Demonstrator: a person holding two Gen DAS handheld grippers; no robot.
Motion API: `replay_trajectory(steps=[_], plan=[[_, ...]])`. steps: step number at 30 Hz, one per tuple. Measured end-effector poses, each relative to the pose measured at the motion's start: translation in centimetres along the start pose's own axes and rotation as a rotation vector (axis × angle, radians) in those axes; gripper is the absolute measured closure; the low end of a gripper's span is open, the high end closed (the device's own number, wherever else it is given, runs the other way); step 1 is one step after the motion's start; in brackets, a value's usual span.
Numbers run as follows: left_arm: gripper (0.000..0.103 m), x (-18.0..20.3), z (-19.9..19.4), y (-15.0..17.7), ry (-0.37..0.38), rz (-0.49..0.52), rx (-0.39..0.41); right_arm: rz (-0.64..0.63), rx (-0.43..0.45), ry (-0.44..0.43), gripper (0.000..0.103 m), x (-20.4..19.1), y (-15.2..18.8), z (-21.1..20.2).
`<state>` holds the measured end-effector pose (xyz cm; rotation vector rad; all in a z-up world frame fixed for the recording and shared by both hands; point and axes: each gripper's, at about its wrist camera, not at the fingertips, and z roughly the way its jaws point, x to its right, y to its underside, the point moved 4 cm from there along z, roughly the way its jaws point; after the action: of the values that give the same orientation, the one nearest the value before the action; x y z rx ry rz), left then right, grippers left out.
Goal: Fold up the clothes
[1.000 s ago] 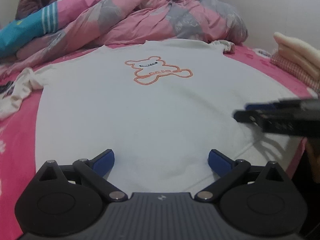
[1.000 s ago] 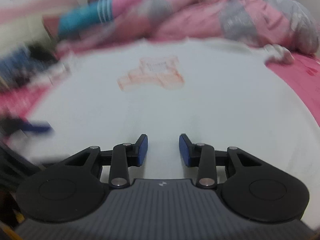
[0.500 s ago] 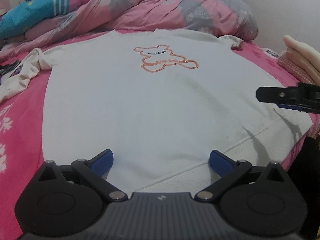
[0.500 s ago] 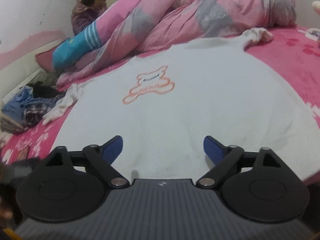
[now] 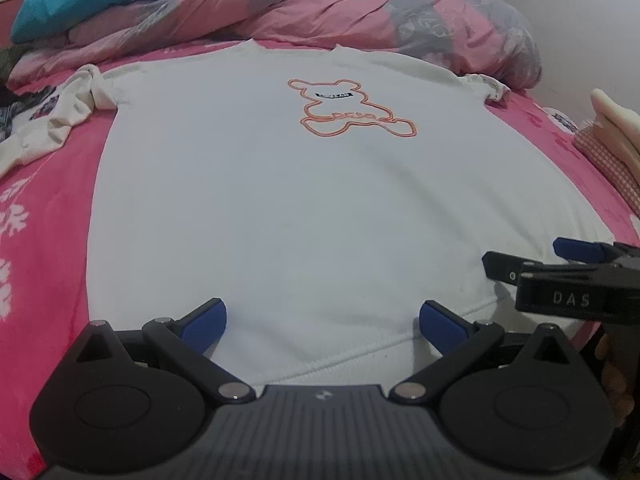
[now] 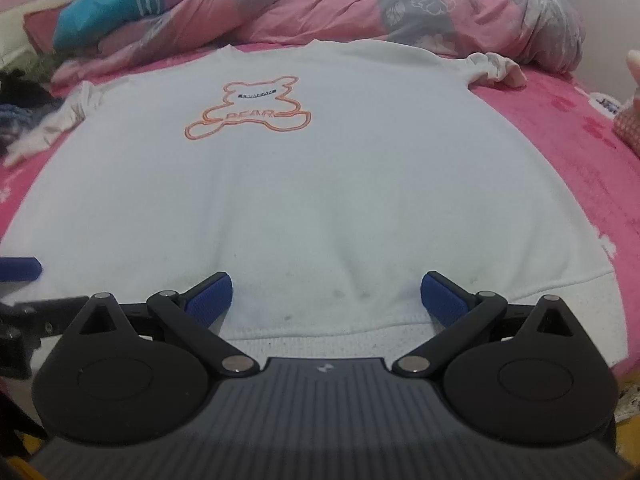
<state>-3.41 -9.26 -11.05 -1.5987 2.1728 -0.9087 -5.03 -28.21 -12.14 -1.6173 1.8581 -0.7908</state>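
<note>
On the pink bed (image 5: 44,216), both the left gripper (image 5: 322,322) and right gripper (image 6: 326,300) are hovering wide open, the right's jaws having just been opening, over the flat white sweatshirt (image 5: 288,208), whose hem is risking bunching under an uneven pinch.

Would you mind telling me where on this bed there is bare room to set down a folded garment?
Bare pink sheet runs right of the white sweatshirt, bordered by the folded stack. A narrower strip lies left of the sweatshirt, below its crumpled sleeve. The far end is crowded by the heaped quilt.
</note>
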Motion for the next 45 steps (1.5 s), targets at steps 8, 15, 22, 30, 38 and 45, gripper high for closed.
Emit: replay_trajectory(steps=[8,15,22,30,38,45], plan=[[0.000,-0.4,0.0,-0.2,0.025,-0.033,-0.004,-0.009,-0.001,-0.004,0.001,0.2,0.2,-0.1],[0.000,0.0,0.1,0.1,0.007,0.006,0.001,-0.016,-0.004,-0.006,0.001,0.1,0.2,-0.2],[0.000,0.0,-0.3,-0.1,0.015,0.022,0.014,-0.034,0.009,-0.029,0.001,0.4,0.3,-0.2],[0.000,-2.8,-1.8,-3.8,-0.004,-0.029,0.200,-0.002,-0.012,-0.083,0.001,1.3,-1.4,-0.7],[0.000,-6.3,2.4,-12.6,-0.121,0.007,0.278,-0.134,0.136,-0.160,0.001,0.2,-10.8,-0.1],[0.001,-11.1,10.2,-19.7,-0.166,-0.148,0.237,-0.132,0.188,-0.390,0.001,-4.1,-23.9,7.8]])
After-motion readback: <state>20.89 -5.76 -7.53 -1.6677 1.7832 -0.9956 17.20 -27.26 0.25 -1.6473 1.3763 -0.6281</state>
